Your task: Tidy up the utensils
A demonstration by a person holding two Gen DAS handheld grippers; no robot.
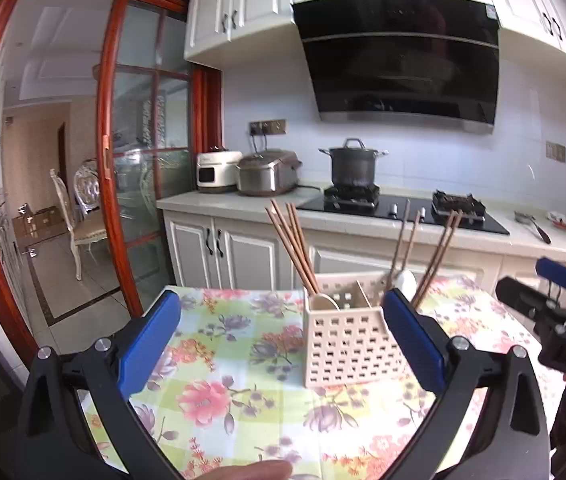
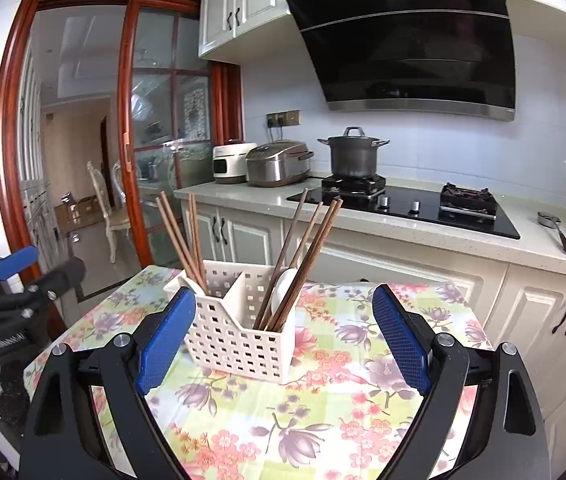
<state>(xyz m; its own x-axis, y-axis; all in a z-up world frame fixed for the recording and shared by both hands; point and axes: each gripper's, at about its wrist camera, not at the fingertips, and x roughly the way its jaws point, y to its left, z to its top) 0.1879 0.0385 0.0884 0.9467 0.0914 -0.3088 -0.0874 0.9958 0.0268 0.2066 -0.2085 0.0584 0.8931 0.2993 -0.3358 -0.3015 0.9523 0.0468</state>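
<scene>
A cream perforated utensil caddy (image 1: 347, 344) (image 2: 239, 340) stands on a small table with a floral cloth (image 1: 235, 360) (image 2: 323, 400). Brown wooden chopsticks (image 1: 293, 248) (image 2: 181, 236) lean in one compartment, more chopsticks (image 2: 303, 256) in the other, beside a white spoon (image 2: 285, 284) (image 1: 403, 282). A second pale spoon (image 1: 323, 302) lies in the left compartment. My left gripper (image 1: 283, 344) is open, the caddy just beyond its right finger. My right gripper (image 2: 283, 340) is open with nothing held, the caddy ahead between its fingers. Each gripper shows at the other view's edge (image 1: 543, 300) (image 2: 23, 288).
Behind the table runs a kitchen counter (image 2: 243, 196) with a black hob (image 2: 403, 208), a steel pot (image 2: 353, 156), two rice cookers (image 2: 279, 162) and a ladle (image 2: 555, 228). White cabinets stand below. A red-framed glass door (image 1: 139, 160) opens at the left.
</scene>
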